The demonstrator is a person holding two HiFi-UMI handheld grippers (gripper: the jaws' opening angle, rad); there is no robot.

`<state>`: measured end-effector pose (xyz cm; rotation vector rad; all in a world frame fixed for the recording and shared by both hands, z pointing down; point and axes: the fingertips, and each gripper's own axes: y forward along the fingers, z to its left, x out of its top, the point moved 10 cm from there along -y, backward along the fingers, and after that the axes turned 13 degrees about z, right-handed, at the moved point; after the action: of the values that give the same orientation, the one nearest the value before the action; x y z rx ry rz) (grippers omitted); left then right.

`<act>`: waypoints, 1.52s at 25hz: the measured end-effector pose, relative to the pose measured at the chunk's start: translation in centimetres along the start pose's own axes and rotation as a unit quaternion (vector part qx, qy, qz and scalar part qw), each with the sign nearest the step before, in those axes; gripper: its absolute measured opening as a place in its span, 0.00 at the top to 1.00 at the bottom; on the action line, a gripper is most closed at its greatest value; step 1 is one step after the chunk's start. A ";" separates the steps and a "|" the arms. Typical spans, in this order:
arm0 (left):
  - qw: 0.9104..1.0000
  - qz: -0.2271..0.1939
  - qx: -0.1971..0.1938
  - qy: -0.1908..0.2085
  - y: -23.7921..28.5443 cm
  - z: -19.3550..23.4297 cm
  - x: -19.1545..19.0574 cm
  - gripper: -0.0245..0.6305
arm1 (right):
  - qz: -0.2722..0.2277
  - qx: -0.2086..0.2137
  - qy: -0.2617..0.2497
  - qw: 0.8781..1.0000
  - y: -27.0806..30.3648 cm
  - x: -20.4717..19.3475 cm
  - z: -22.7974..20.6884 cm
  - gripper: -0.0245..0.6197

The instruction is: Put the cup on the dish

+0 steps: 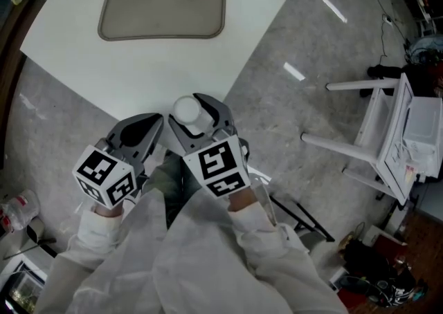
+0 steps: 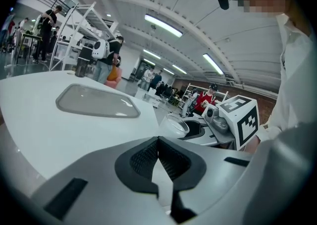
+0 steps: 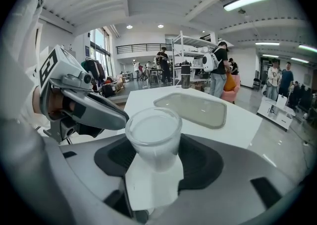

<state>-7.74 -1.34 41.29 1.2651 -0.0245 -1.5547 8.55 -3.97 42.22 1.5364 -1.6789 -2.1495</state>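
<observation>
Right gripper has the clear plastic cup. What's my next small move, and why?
Probably carry the right gripper forward over the white table toward the grey rectangular dish: its jaws grip the clear plastic cup, held at the table's near corner, well short of the dish.

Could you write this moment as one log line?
right tool: shut on cup | left tool: shut, empty | dish: bare, on table

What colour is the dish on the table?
The dish is a translucent smoky grey-beige with a darker rim, set against the white table. It shows best in the head view.
</observation>
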 end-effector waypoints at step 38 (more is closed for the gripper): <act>0.993 -0.070 0.032 0.092 -3.4 -5.7 5.9 0.95 | -0.089 -0.021 -0.023 0.996 -8.8 2.8 -0.8 0.56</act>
<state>-5.23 -0.88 32.75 1.4840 0.1371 -1.5602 12.24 -2.33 33.85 1.6989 -1.5528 -2.3050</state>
